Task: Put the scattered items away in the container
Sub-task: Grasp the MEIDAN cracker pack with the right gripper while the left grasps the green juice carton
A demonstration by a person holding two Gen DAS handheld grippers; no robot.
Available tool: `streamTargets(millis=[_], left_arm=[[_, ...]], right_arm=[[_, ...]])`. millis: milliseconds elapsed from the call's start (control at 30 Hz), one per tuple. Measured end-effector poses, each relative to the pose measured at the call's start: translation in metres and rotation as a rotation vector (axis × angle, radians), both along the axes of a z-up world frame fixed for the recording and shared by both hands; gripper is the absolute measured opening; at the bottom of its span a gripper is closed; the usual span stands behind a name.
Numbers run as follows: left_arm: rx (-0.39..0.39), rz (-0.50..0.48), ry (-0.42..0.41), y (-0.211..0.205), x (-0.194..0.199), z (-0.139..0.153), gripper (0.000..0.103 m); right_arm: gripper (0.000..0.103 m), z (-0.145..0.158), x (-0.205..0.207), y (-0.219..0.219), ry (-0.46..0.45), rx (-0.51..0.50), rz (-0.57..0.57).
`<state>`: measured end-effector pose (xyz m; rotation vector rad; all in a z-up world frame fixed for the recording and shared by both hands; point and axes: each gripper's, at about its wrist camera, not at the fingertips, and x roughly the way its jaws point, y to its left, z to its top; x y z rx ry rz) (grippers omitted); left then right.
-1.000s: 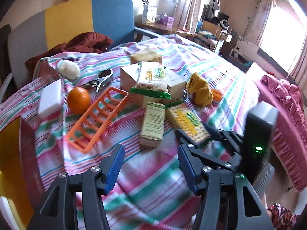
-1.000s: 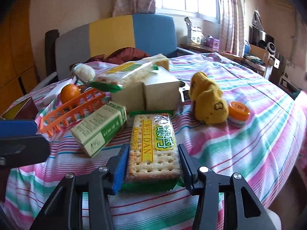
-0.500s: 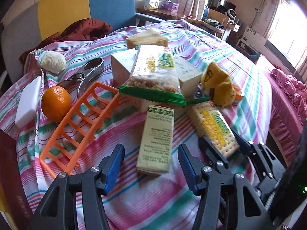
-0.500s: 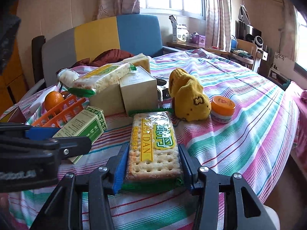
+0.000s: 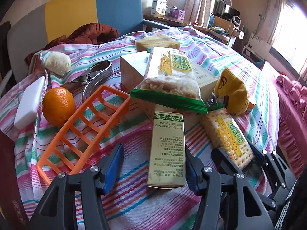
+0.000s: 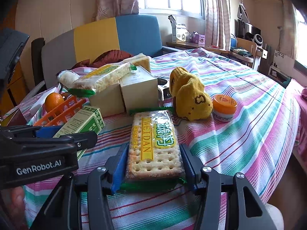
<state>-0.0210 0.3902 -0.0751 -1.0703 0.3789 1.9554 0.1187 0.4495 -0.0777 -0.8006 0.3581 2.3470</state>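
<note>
A cream-and-green carton [image 5: 167, 149] lies on the striped cloth between the fingers of my left gripper [image 5: 152, 170]. Its right pad is close beside the carton and its left pad stands well off. A packet of crackers [image 6: 153, 145] lies flat between the blue pads of my right gripper [image 6: 154, 165], whose jaws are opening with thin gaps showing on both sides. An orange plastic basket [image 5: 84, 126] lies tilted left of the carton, with an orange fruit [image 5: 57, 105] behind it.
Two cream boxes [image 6: 138, 90] carry a green snack bag [image 5: 170, 80]. Close by lie a yellow sock [image 6: 190, 99], an orange-lidded jar [image 6: 224, 107], metal tongs [image 5: 96, 74], a white block [image 5: 30, 101] and a rolled white sock [image 5: 56, 62]. A dark red box edge [image 5: 7, 172] stands at the left.
My left gripper moved forward and down, so the carton now lies between its fingers. The right gripper kept its place and its pads widened a little around the cracker packet.
</note>
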Motion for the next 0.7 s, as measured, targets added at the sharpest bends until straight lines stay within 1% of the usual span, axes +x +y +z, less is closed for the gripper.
streamTargets(millis=[133, 200, 233, 300, 333, 367, 400, 433, 567, 633, 700], left_arm=[[0.075, 0.06, -0.069, -0.008, -0.007, 0.0, 0.06], [0.093, 0.068, -0.087, -0.01, -0.01, -0.001, 0.059], [0.092, 0.067, -0.084, -0.011, -0.01, -0.001, 0.057], [0.064, 0.063, -0.04, -0.01, -0.006, -0.002, 0.049], [0.044, 0.062, -0.01, -0.009, -0.004, -0.002, 0.039], [0.025, 0.06, 0.019, -0.009, -0.001, -0.002, 0.033], [0.021, 0.056, 0.03, -0.01, 0.0, -0.003, 0.032], [0.029, 0.053, 0.024, -0.013, 0.0, -0.003, 0.032], [0.069, 0.075, -0.042, -0.026, -0.002, 0.0, 0.032], [0.08, 0.084, -0.056, -0.032, 0.0, 0.0, 0.031], [0.086, 0.087, -0.059, -0.036, 0.005, 0.001, 0.031]], right_arm=[[0.056, 0.0, -0.001, -0.002, 0.001, 0.003, -0.003], [0.056, 0.001, -0.001, -0.001, 0.003, -0.002, -0.004], [0.056, 0.001, -0.001, -0.001, 0.004, -0.004, -0.005], [0.056, 0.001, -0.001, -0.002, 0.001, -0.001, -0.005], [0.056, 0.001, -0.001, -0.002, 0.0, 0.0, -0.006], [0.056, 0.001, -0.001, -0.002, 0.0, 0.0, -0.006], [0.056, 0.001, -0.002, -0.001, 0.001, -0.001, -0.006], [0.056, 0.001, -0.001, -0.002, 0.002, -0.002, -0.006], [0.055, 0.001, -0.002, -0.003, -0.003, 0.005, -0.006], [0.05, 0.002, -0.001, -0.004, 0.0, 0.007, -0.002], [0.05, 0.003, 0.0, -0.004, 0.006, 0.002, 0.002]])
